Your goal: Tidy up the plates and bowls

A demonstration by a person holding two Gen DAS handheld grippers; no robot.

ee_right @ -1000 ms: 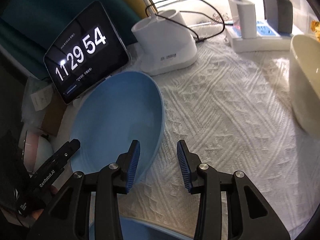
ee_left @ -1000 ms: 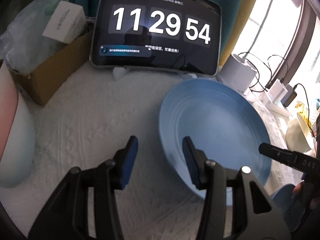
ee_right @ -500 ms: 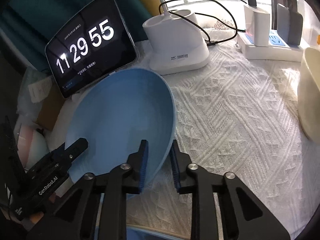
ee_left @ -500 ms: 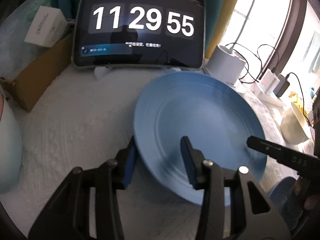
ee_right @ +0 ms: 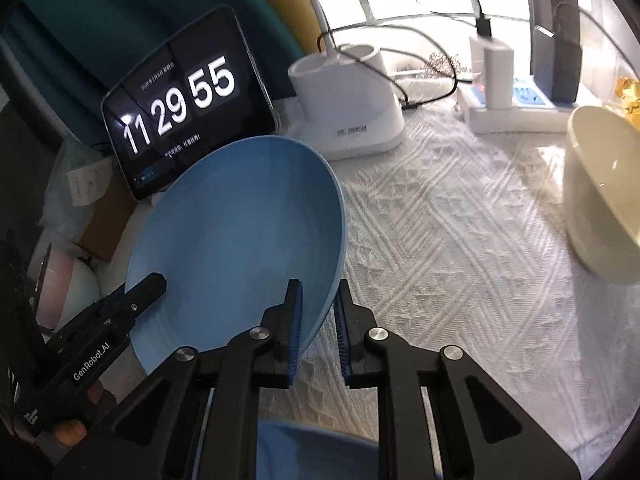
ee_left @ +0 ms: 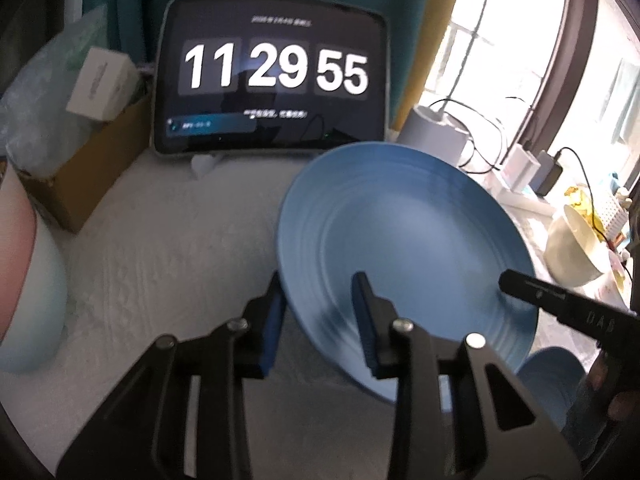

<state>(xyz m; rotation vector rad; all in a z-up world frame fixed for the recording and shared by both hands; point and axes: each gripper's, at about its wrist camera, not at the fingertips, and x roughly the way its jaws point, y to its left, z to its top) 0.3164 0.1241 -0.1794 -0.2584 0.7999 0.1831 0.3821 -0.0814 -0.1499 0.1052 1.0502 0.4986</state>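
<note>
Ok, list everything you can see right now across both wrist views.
blue plate: 1, blue, tilted, centre
second blue dish: 1, blue, near edge, mostly hidden
cream bowl: 1, cream, far right
pink bowl: 1, pink fading pale, far left
tablet clock: 1, black, propped at back
white dock: 1, white, right of tablet
power strip: 1, white, by window
cardboard box: 1, brown, back left
tablecloth: 1, white, underneath
left tongs: 1, black, blue pads, just closing, astride plate rim, not pressing
right tongs: 1, black, blue pads, just closed onto plate rim
</note>
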